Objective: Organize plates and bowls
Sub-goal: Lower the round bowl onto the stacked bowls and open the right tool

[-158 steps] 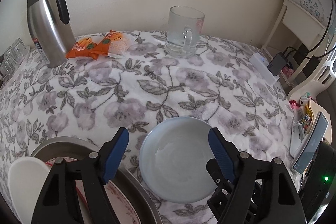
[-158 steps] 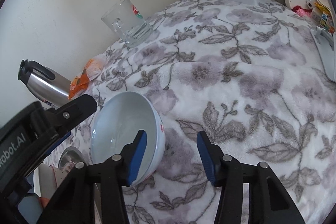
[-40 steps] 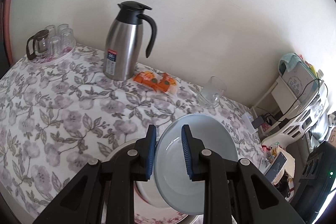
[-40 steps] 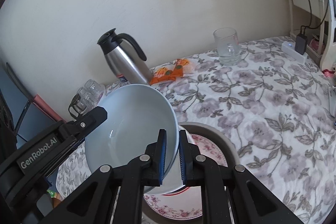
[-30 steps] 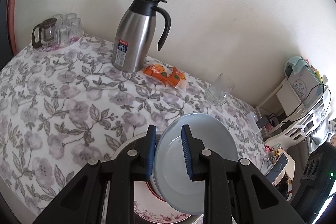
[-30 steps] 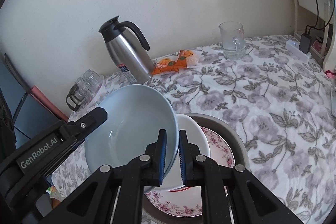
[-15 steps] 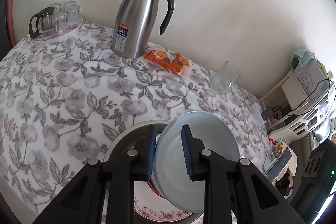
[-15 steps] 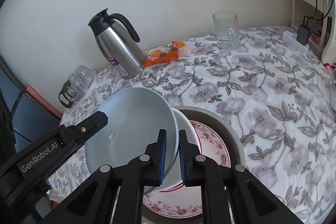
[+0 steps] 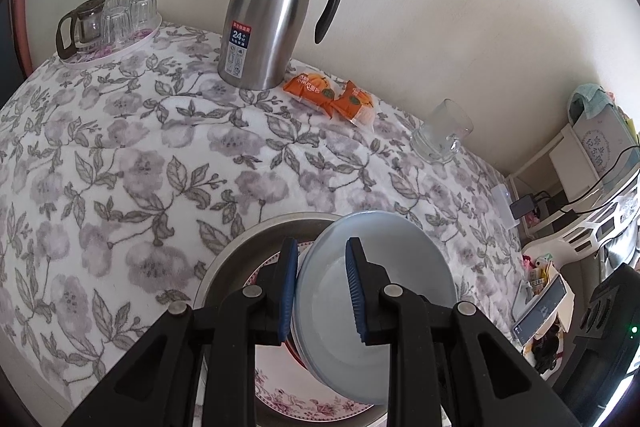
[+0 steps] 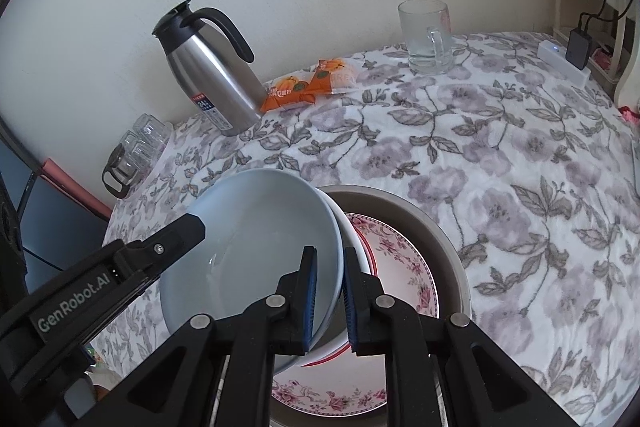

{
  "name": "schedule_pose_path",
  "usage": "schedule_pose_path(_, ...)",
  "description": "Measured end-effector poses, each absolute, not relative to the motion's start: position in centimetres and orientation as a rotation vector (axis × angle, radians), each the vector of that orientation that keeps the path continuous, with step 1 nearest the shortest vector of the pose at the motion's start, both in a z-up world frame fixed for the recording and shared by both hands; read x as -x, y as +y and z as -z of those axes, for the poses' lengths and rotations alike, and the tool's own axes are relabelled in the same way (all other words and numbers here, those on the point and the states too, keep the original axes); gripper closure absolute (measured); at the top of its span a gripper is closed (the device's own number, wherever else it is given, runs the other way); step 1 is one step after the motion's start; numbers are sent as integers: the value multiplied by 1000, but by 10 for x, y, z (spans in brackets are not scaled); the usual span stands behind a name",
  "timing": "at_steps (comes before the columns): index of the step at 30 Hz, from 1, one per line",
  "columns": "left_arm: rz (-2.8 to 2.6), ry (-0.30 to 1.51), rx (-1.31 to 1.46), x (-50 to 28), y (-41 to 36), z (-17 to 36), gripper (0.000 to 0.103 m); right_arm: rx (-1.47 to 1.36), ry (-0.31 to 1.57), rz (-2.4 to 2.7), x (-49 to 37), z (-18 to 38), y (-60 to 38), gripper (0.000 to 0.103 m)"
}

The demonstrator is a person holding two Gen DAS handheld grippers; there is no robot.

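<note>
A pale blue bowl hangs tilted between both grippers. My left gripper is shut on one side of its rim. The right gripper pinches the opposite rim, and its jaws are starting to open with the rim still between the pads. One left finger shows across the bowl in the right wrist view. Just under the blue bowl sits a white bowl with a red edge. It rests on a floral plate inside a round metal basin.
On the flowered tablecloth behind stand a steel jug, orange snack packets, a glass mug and a tray of glasses. A white power strip lies at the far right edge.
Both grippers have sunk with the blue bowl toward the basin. The bowl now sits close over the white bowl.
</note>
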State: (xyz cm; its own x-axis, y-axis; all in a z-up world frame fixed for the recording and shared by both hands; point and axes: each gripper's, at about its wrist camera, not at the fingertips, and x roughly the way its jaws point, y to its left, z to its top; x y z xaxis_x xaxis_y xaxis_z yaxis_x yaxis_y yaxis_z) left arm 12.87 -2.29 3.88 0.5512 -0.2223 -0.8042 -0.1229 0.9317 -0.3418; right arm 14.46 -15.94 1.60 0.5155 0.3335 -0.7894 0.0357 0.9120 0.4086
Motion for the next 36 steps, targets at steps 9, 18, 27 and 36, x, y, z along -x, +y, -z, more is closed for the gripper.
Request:
schedule_pose_path(9,64,983,409,-129,-19,-39,78,-411,1023,-192,-146,-17,-160,86)
schedule_pose_path(18,68,983,408,-130,-19,-37,78,-414,1023,-200,-147,-18,-162,86)
schedule_pose_path(27,56,988,382,-130,-20,-34,89,-416,1005,-187,-146,-23,-168,84)
schedule_pose_path(36,56,988,391,-130,-20,-34,92,-440,958,-182,-142,-32,-179,74)
